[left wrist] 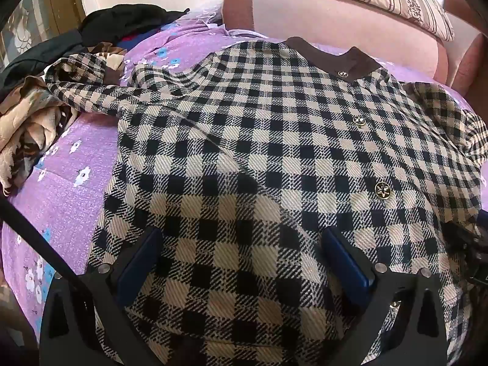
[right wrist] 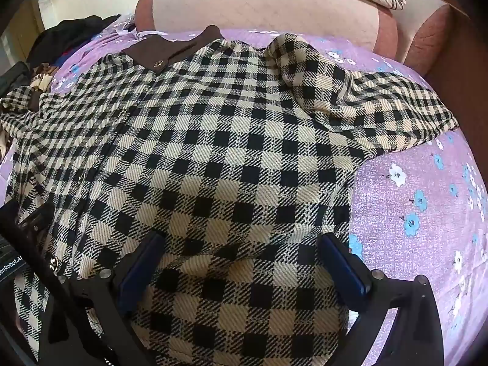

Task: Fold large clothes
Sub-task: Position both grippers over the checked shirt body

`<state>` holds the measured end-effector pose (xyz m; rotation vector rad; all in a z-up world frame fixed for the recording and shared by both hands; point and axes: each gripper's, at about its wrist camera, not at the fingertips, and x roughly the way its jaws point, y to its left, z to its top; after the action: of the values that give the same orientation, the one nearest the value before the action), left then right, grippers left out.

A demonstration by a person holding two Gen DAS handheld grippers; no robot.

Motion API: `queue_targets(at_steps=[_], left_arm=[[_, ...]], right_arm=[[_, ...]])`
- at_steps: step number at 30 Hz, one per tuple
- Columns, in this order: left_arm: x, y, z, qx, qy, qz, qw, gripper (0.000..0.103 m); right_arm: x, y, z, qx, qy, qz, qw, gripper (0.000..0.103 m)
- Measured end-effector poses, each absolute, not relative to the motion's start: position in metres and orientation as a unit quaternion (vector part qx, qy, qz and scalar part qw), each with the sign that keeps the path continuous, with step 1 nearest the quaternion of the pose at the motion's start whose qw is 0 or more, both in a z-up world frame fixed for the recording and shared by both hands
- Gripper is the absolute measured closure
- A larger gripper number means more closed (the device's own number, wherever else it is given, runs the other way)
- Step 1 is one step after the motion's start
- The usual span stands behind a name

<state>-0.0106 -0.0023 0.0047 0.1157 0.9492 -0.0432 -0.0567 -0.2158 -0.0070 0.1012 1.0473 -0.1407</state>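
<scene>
Black hand-held gripper [left wrist: 242, 241], blue pads [left wrist: 344, 256]

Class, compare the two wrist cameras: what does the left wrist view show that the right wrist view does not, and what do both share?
Only the left wrist view shows the beige patterned fabric heap at the bed's left edge and the star button on the coat's front.

Only the right wrist view shows the rumpled right sleeve spread out on the sheet, and the other tool's printed label.

Both show the checked coat with its brown collar, the purple flowered sheet, the pink headboard, and an open claw over the coat.
</scene>
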Motion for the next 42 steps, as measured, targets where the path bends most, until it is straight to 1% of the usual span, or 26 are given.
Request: queue_targets(at_steps=[12,18,22,25,32,33,34,42], left_arm=[[-0.010,-0.002,0.009,0.058,0.457,-0.024,0.887,0.000],[-0.011,-0.004,0.010,0.072,0.455,-0.021,0.887,0.000],[-0.016,-0.007,0.016,0.085,0.455,-0.027,0.886,0.000],[-0.021,-0.005,0.023,0.073,0.451,-0.044,0.888,0.000],[-0.034,-0.004,0.040,0.070,0.424,-0.044,0.902,0.000],[-0.035,-0.003,0.042,0.066,0.423,-0.046,0.903,0.000],[-0.037,-0.002,0.044,0.063,0.421,-0.047,0.904,0.000],[-0.044,-0.002,0.051,0.054,0.414,-0.051,0.907,0.000]], right_arm=[[-0.067,-0.220,-0.005,0.055,0.493,-0.069,0.865,0.000],[-0.053,-0.220,-0.006,0.046,0.500,-0.068,0.862,0.000],[-0.052,-0.216,-0.007,0.040,0.496,-0.070,0.864,0.000],[-0.055,-0.215,-0.005,0.046,0.488,-0.065,0.869,0.000],[-0.076,-0.221,0.006,0.083,0.479,-0.051,0.872,0.009],[-0.078,-0.222,0.009,0.088,0.477,-0.052,0.873,0.009],[-0.082,-0.228,0.013,0.117,0.479,-0.041,0.869,0.009],[-0.085,-0.240,0.025,0.101,0.467,-0.076,0.875,0.009]])
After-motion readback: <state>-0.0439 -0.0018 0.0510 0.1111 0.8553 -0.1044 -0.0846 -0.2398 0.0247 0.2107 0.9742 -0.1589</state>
